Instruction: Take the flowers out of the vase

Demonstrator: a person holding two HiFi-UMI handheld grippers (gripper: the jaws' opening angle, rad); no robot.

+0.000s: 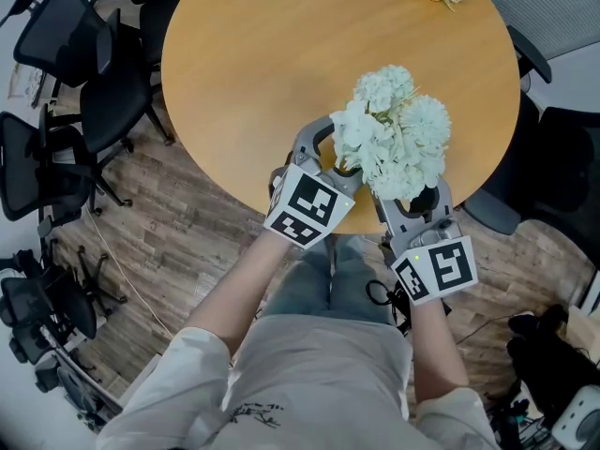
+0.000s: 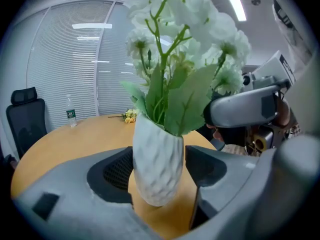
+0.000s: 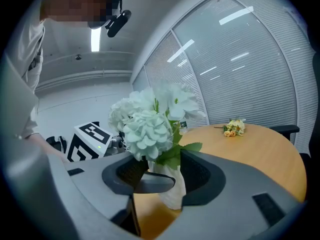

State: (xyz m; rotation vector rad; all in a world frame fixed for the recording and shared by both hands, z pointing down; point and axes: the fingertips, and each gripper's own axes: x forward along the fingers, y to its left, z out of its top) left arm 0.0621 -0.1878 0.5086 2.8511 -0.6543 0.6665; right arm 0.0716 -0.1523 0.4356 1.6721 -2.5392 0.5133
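While both grippers' (image 2: 159, 173) (image 3: 165, 176) fingers (image 2: 112, 171) gape wide, the vase (image 2: 152, 151) (flowers (image 1: 394, 134) in) stands between them.

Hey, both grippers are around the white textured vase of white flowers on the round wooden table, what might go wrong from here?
1. The white textured vase stands between the left gripper's open jaws, unclamped; pulling the white flowers might lift or tip it.
2. It sits near the round wooden table's closest edge, so a tipped vase could fall off.
3. The right gripper, also open, crowds the left one at the stems; they may collide.
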